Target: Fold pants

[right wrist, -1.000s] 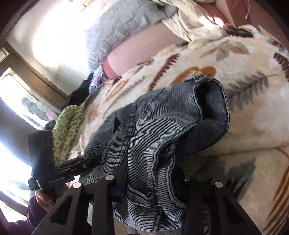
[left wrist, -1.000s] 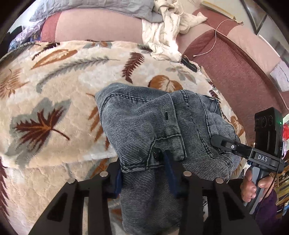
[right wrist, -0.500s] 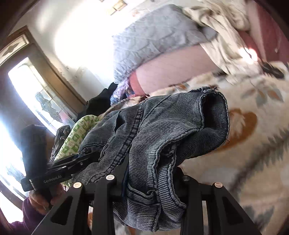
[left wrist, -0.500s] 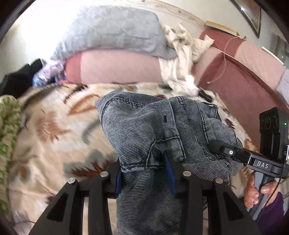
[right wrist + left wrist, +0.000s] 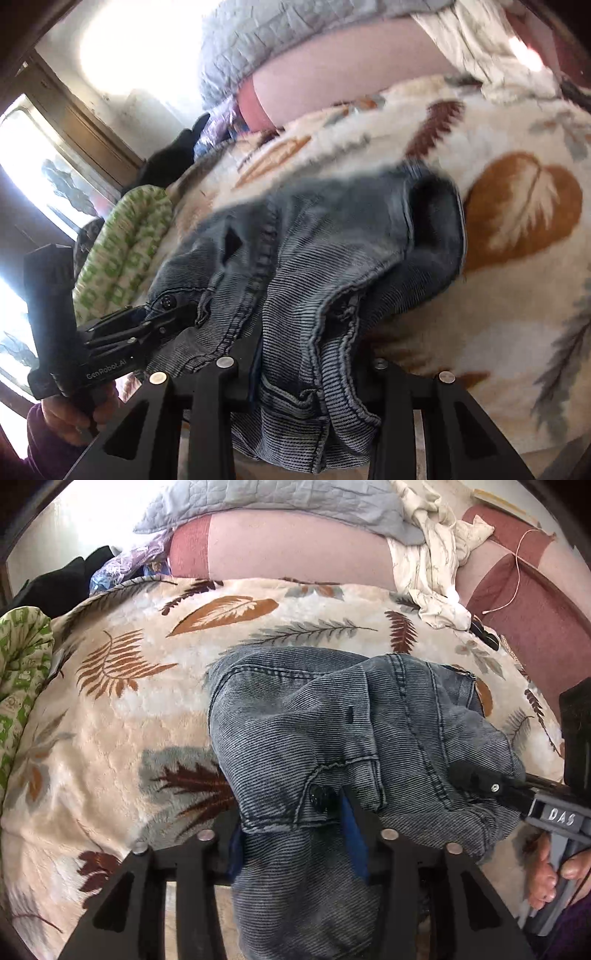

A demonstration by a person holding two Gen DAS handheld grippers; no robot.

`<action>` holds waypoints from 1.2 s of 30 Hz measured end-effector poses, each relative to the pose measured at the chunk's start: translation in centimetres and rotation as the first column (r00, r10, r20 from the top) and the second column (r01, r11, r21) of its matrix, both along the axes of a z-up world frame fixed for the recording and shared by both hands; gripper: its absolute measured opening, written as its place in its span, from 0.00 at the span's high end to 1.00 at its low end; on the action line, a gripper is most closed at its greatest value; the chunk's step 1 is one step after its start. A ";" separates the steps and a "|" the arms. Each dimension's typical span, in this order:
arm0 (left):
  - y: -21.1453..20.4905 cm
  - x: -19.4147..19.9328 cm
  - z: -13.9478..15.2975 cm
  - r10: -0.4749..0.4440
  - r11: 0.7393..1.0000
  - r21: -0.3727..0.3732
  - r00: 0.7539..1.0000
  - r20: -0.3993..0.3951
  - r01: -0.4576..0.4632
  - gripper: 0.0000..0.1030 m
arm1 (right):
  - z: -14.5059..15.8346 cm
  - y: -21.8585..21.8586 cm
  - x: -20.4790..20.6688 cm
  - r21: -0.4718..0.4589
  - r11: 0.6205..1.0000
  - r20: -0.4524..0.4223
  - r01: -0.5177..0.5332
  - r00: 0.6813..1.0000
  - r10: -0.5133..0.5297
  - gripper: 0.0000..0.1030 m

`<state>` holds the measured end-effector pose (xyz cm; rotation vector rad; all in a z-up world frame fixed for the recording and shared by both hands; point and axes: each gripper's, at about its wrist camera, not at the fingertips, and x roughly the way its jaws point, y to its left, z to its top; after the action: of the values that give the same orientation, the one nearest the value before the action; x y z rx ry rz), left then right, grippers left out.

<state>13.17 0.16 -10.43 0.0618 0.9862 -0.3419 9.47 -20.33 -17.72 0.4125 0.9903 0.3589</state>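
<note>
Pants carried by the waistband over the bed

Left tongs [image 5: 295, 823] grip the button end, their jaws having just eased wider around the denim; right tongs [image 5: 306, 373] pinch the far waistband, so the grey pants [image 5: 314, 738] hang spread above the leaf-patterned blanket [image 5: 122, 709], likely for laying flat.

Grey-blue ribbed denim pants [image 5: 303, 738], bunched, waistband and black button [image 5: 320, 796] facing up, hanging above leaf-patterned blanket
</note>
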 end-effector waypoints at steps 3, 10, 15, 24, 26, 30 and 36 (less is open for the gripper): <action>0.4 -0.1 -0.1 0.018 1.000 -0.014 1.000 0.003 -0.018 0.47 | -0.4 -0.5 0.0 0.022 1.000 -0.004 0.010 1.000 -0.010 0.63; 1.0 -1.3 1.4 0.084 0.993 0.082 0.995 0.055 -0.088 0.28 | 0.0 -1.4 -1.2 0.014 0.996 -0.008 0.083 0.997 -0.083 0.33; 2.6 -4.3 4.2 0.193 0.966 0.135 0.964 0.182 -0.219 0.25 | 3.0 -2.9 -5.0 -0.049 0.985 0.098 0.163 0.983 -0.157 0.32; 1.9 -10.5 8.3 0.249 0.919 0.204 0.898 0.362 -0.337 0.24 | 10.9 -0.4 -12.1 -0.187 0.952 0.342 0.241 0.925 -0.167 0.19; 1.4 -12.0 9.1 0.224 0.919 0.219 0.891 0.396 -0.329 0.24 | 12.2 0.7 -13.0 -0.206 0.945 0.375 0.252 0.913 -0.162 0.17; 0.8 -14.2 10.6 0.195 0.912 0.240 0.867 0.458 -0.332 0.24 | 14.1 2.9 -14.6 -0.247 0.933 0.420 0.260 0.897 -0.139 0.15; 1.8 -16.9 13.3 0.208 0.935 0.150 0.837 0.506 -0.322 0.11 | 15.4 5.7 -16.0 -0.328 0.907 0.453 0.264 0.886 -0.094 0.13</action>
<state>-3.69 1.94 2.86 0.2088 0.5169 0.0546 -6.54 -14.64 -2.37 0.0595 0.5600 0.0693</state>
